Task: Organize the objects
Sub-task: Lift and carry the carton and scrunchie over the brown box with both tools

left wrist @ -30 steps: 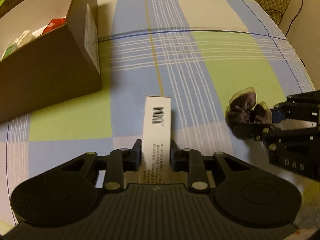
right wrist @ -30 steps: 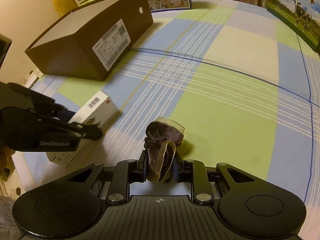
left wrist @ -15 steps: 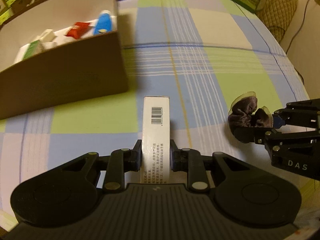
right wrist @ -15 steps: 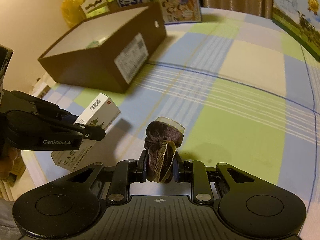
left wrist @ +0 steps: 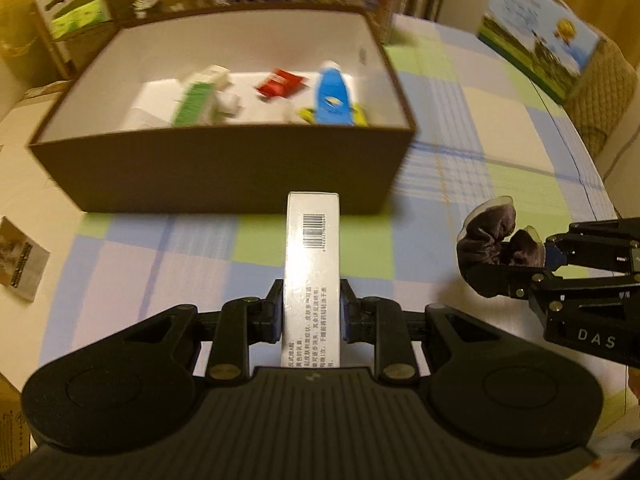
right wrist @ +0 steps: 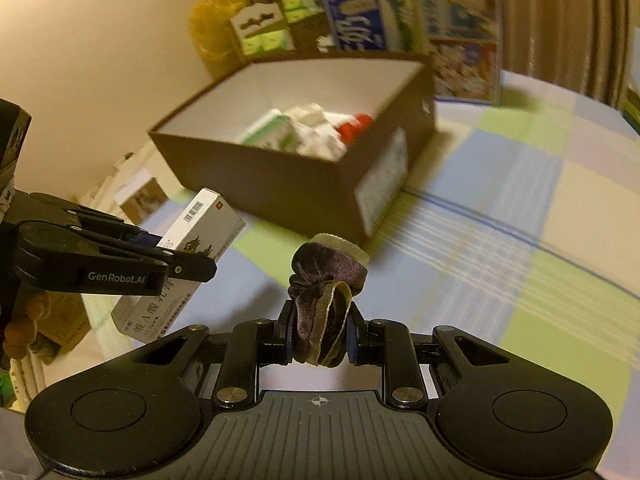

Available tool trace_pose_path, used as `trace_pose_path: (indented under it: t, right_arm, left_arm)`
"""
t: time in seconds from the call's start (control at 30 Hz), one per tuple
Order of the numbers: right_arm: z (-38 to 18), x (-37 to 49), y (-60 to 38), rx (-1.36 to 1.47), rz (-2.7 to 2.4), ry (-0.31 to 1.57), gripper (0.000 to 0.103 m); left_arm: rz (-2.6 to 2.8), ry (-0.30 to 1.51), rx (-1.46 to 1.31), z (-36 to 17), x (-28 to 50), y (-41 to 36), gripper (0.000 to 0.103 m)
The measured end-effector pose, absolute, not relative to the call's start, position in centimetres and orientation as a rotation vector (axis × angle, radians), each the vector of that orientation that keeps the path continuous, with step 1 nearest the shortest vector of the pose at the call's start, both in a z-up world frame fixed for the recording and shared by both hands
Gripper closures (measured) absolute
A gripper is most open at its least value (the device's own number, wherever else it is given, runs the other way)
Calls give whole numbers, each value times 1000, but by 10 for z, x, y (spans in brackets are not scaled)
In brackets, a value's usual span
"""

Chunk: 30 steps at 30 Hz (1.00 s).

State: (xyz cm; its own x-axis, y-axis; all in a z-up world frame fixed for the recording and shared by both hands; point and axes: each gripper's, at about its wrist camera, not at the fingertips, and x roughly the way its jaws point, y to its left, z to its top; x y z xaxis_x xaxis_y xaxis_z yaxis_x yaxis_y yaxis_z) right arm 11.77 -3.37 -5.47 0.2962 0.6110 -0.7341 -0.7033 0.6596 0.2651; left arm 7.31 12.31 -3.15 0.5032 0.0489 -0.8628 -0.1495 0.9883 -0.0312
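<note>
My left gripper (left wrist: 312,308) is shut on a long white carton with a barcode (left wrist: 312,240), held above the cloth just short of the brown cardboard box (left wrist: 220,172). That box is open at the top and holds a blue tube (left wrist: 334,96), a red packet (left wrist: 280,84) and a green-and-white carton (left wrist: 196,104). To the right, my right gripper (right wrist: 320,336) is shut on a dark velvet scrunchie (right wrist: 326,280). In the right wrist view the left gripper (right wrist: 176,256) carries the white carton (right wrist: 180,280) at the left, in front of the brown box (right wrist: 304,188).
A checked blue, green and cream cloth (left wrist: 480,120) covers the table. A printed milk case (left wrist: 536,48) stands at the back right. A leaflet (left wrist: 20,260) lies at the left edge. Colourful cartons (right wrist: 412,12) and a yellow bag (right wrist: 212,28) stand behind the box.
Both grippers have risen and moved toward the brown box, each still holding its object. The box's inside, hidden from the right wrist view before, now shows in both views.
</note>
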Motion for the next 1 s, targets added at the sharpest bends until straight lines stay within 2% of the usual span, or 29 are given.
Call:
trace_pose_path:
  t: [0.5,1.0]
  right_arm:
    - [-11,152,51,-80,955,799,82]
    - [0,233,109,-72,831,772,82]
  left_arm:
    - [201,897,-109,27,87,215,82]
    - [156,860,-100,43,190,269,82]
